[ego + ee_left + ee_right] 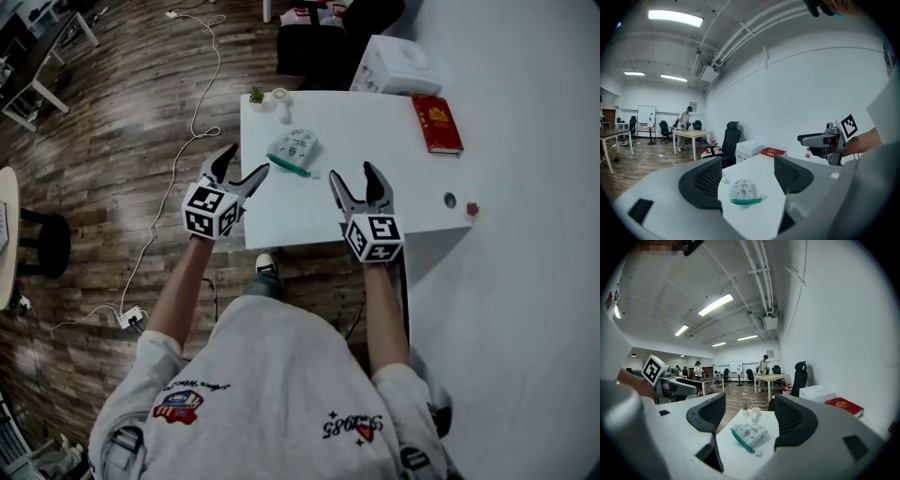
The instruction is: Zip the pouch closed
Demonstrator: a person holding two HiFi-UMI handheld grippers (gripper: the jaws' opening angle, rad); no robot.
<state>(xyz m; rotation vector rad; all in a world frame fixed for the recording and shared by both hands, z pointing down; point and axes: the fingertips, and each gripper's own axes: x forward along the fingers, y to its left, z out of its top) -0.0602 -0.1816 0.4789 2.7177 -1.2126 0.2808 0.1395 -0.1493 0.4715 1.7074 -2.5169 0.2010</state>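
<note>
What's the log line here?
phase: pre-grasp | left claw: open, empty | right claw: open, empty | white green-zippered fabric pouch: on white table, untouched

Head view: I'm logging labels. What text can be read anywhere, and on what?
Nothing reads clearly.
pouch: print too small to read.
red book: gold print too blurred.
shirt: upside-down print, illegible.
left gripper, right gripper: square markers only, no words.

Open-plan office. Dark wood-plank floor point(112, 141), white power strip point(130, 318) and its cable lying on it. White rectangular table point(291, 211) set against plain white wall point(811, 84). Black high-back office chair point(731, 140) and white boxy cabinet point(749, 149) past table's far end. Long fluorescent ceiling lights point(675, 18), exposed white ceiling pipes point(761, 268). Far off: pale wooden desk point(691, 134), whiteboard on stand point(647, 115).
</note>
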